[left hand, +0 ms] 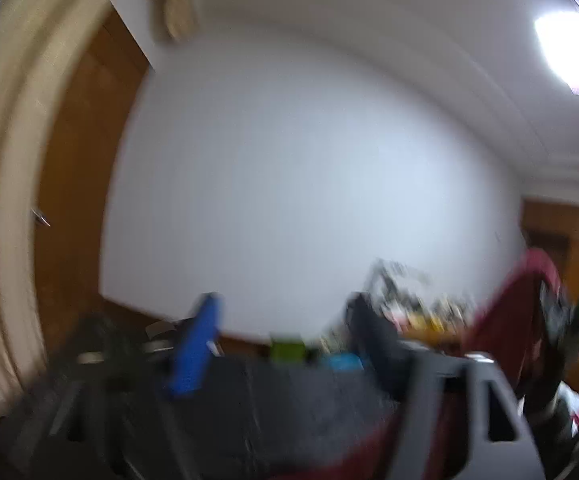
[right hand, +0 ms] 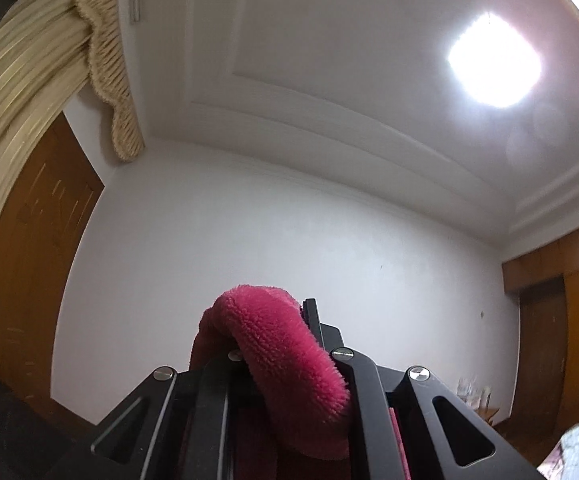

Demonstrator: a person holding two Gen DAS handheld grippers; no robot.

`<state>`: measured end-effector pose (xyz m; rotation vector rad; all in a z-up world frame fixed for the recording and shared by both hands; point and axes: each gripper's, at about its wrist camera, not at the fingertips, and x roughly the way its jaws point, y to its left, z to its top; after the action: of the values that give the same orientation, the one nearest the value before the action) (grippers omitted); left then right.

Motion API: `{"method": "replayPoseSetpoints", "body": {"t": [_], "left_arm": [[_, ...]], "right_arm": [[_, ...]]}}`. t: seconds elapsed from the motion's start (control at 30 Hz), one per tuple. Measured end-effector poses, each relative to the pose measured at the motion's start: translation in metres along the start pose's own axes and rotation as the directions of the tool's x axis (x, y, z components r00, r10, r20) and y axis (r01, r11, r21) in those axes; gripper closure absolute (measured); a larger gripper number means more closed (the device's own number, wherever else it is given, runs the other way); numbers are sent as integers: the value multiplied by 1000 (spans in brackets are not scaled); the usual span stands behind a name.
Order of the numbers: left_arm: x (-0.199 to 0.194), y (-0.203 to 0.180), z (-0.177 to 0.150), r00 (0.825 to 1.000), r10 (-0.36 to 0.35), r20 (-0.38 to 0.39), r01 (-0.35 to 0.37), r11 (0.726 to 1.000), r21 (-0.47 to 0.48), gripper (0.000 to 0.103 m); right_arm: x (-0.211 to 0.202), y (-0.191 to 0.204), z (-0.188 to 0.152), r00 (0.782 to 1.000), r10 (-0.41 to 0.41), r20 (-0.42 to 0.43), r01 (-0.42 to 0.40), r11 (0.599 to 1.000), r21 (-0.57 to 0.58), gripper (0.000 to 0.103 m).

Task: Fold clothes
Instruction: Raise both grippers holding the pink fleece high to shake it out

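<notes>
The right wrist view shows a pink-red fleece garment [right hand: 281, 344] bulging up between two black fingers. My right gripper [right hand: 269, 320] is shut on it and points up at the wall and ceiling. The left wrist view is heavily blurred. There my left gripper [left hand: 283, 308] is open, its blue finger [left hand: 197, 344] and dark finger [left hand: 369, 332] standing wide apart with nothing clearly held. At the right of that view the dark red garment [left hand: 505, 320] hangs from a blurred dark shape [left hand: 557, 320], probably my right gripper.
A white wall [right hand: 273, 240] fills both views, with a bright ceiling light [right hand: 493, 64] above. Beige curtains [right hand: 101, 52] and a brown door [right hand: 29, 256] are on the left, and wooden cabinets [right hand: 569, 300] on the right. Blurred clutter [left hand: 417, 300] lies low against the wall.
</notes>
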<state>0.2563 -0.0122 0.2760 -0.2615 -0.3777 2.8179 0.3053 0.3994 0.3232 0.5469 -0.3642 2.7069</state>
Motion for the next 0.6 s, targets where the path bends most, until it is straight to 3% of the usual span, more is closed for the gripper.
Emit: {"method": "replayPoseSetpoints", "body": {"t": [0.07, 0.17, 0.27, 0.33, 0.37, 0.4, 0.47, 0.5, 0.6], "left_arm": [[31, 1, -25, 994, -54, -100, 55, 998, 5, 20], [79, -2, -59, 961, -152, -231, 156, 988, -2, 20], [125, -2, -91, 891, -290, -349, 303, 953, -17, 20], [152, -3, -112, 826, -378, -418, 401, 915, -36, 20], [170, -5, -125, 766, -445, -463, 475, 878, -58, 20], [174, -12, -134, 726, -488, -485, 520, 850, -77, 20], [200, -12, -148, 622, -581, -525, 614, 778, -133, 19], [213, -17, -159, 564, -623, -542, 656, 737, -165, 19], [258, -13, -186, 363, -733, -576, 749, 597, -287, 19]], "right_arm": [[-5, -3, 5, 999, -15, 37, 16, 1000, -25, 93], [-12, -5, 11, 996, -34, 77, 38, 998, -49, 93], [-20, -4, 15, 996, -49, 81, 55, 996, -69, 93], [-26, -3, 17, 995, -59, 81, 65, 994, -84, 93], [-29, -2, 18, 995, -63, 81, 71, 993, -91, 93], [-32, -2, 19, 994, -68, 81, 76, 992, -98, 93], [-40, 0, 23, 994, -78, 81, 87, 990, -115, 93], [-40, 1, 26, 994, -81, 73, 89, 990, -113, 93], [-42, 3, 34, 995, -89, 52, 95, 990, -109, 93]]}}
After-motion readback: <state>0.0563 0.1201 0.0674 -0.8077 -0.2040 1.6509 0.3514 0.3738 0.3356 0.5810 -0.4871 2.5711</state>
